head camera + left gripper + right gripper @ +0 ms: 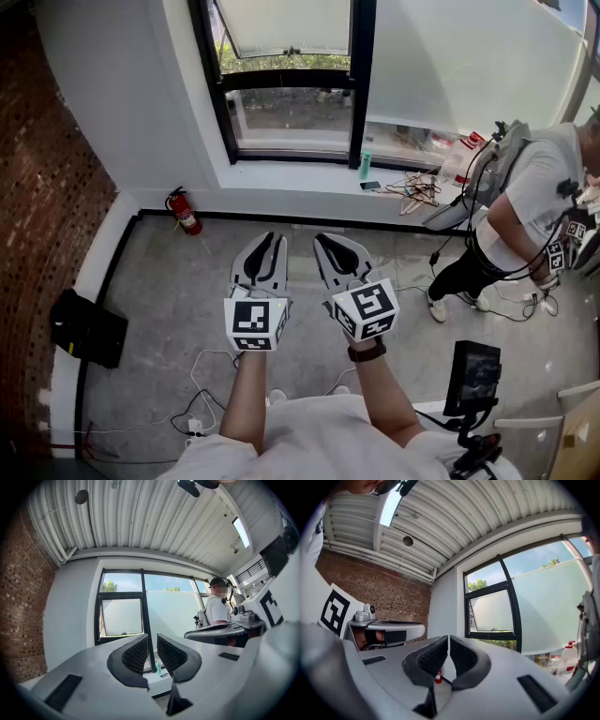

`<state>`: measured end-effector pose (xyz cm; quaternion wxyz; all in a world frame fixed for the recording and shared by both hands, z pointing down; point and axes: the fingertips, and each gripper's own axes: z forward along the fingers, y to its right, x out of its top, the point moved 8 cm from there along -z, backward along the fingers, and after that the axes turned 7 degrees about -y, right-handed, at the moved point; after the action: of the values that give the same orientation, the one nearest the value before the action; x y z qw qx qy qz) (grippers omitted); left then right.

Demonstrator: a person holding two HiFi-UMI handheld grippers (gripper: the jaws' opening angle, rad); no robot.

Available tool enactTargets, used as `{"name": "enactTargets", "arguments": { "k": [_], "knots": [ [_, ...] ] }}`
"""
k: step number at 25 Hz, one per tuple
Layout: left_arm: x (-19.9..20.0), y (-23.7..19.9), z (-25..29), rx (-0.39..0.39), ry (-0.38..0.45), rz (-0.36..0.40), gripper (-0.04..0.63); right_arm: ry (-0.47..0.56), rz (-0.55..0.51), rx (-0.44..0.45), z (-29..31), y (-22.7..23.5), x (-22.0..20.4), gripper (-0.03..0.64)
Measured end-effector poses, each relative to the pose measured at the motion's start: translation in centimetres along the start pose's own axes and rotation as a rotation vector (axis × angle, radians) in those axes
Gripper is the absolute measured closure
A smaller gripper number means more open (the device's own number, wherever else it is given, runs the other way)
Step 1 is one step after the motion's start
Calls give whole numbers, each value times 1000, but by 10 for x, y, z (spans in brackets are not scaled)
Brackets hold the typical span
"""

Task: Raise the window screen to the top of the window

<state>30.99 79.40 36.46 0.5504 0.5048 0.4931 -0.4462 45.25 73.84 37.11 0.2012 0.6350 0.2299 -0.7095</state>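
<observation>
The concrete floor (159, 272) fills most of my head view, with a brick wall (47, 187) running along 9 o'clock. At 12 o'clock is the black-framed window (361, 84), and the white window screen (459, 56) covers the wide right-hand pane. A clear strip is left below the screen above the sill (309, 178), and the gripper views show a band of sky above it. The picture edge cuts off its top in the head view, and I cannot make out any pull or bar. A person (534, 187) stands at 3 o'clock beside the sill, partly cut off. A black bag (87, 328) lies at 8 o'clock and a small monitor (473, 378) sits at 5 o'clock. Both tongs hover side by side over bare floor, well apart from the window. The left tongs (267, 236) are released, with nothing in the gap. The right tongs (323, 239) are drawn almost together on nothing. A red fire extinguisher (185, 212) stands at 11 o'clock against the wall, and a green bottle (366, 164) stands on the sill.
</observation>
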Motion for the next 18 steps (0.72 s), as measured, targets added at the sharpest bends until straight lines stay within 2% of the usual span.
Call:
{"name": "enactTargets", "arguments": {
  "k": [5,7,10,14,18],
  "knots": [
    [1,23,-3,90,6,-24,538,-1,18,-9,-26,21,-1,601],
    [7,35,-2,129,2,-51,588,-2,28,-2,-40,36,2,601],
    [5,53,-1,164,-13,-71,594,-3,59,21,-53,52,-4,601],
    [-13,65,-2,164,-75,-49,594,-29,92,40,-54,53,-26,601],
    [-30,38,-15,143,-105,-66,594,-64,99,46,-32,21,-37,601]
  ]
}}
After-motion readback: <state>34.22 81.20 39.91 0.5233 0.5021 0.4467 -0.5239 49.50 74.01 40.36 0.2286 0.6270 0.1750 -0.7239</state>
